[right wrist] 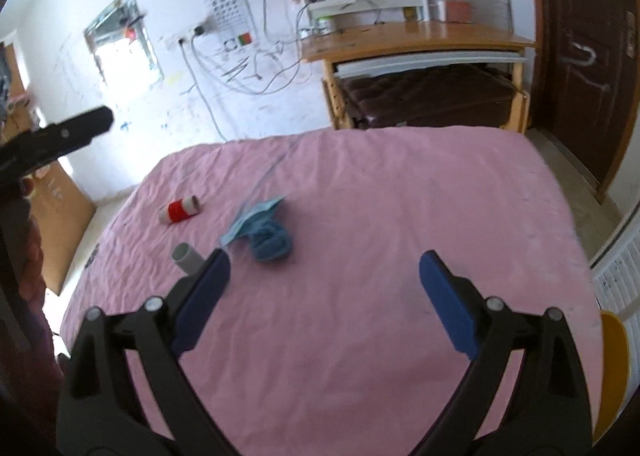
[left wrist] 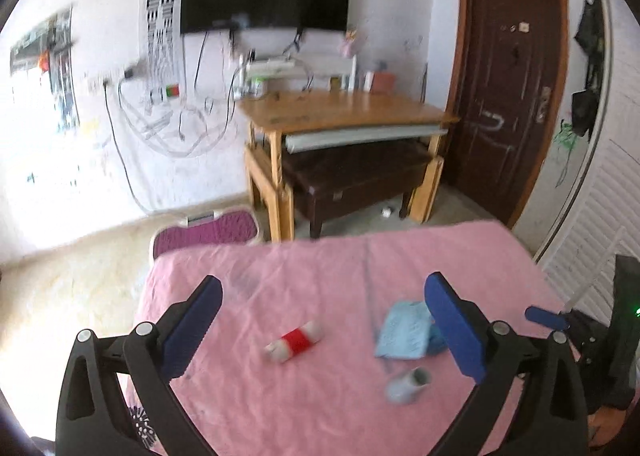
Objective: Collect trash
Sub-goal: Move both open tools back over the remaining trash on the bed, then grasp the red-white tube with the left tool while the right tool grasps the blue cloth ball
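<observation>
Three pieces of trash lie on a pink-covered table (left wrist: 280, 296) (right wrist: 400, 196). A small roll with a red band (left wrist: 294, 342) (right wrist: 179, 210) lies on its side. A light blue crumpled wrapper (left wrist: 404, 330) (right wrist: 256, 216) rests against a darker blue bundle (right wrist: 272, 244). A grey-white tube (left wrist: 408, 384) (right wrist: 186, 256) lies nearest. My left gripper (left wrist: 324, 328) hangs open above the table with the red-banded roll between its fingers' line of sight. My right gripper (right wrist: 324, 296) is open over bare cloth, its left finger (right wrist: 204, 292) just beside the tube.
A wooden desk (left wrist: 344, 112) (right wrist: 416, 40) with a dark bench under it stands beyond the table's far edge, a brown door (left wrist: 512, 88) to its right. A purple mat (left wrist: 208, 234) lies on the floor. A yellow object (right wrist: 612, 368) sits at the right edge.
</observation>
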Tool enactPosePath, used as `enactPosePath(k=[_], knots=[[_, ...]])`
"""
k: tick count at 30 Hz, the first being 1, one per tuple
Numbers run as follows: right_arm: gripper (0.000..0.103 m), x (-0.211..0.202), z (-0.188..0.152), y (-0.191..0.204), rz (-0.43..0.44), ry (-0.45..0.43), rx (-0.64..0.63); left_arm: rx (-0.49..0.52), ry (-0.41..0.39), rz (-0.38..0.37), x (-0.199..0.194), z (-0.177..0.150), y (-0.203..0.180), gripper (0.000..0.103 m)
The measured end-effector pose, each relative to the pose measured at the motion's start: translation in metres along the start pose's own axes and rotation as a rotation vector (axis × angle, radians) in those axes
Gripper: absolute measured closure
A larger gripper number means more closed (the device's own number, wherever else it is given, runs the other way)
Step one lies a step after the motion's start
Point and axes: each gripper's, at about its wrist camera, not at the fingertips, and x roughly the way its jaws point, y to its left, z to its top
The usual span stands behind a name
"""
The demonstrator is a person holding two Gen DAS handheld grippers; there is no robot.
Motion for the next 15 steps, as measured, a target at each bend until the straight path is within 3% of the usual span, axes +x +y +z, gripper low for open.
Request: enactPosePath(k=[9, 15], knots=[[0.011, 0.029, 0.006, 0.028, -0.015, 0.063, -0.073, 0.025, 0.124, -0.057, 0.051, -0.015, 0.024, 0.007], [0.011, 0.038, 0.006, 0.035, -0.046, 0.084, -0.108, 0.000, 0.168, -0.156, 0.074, -0.019, 0.033, 0.007]])
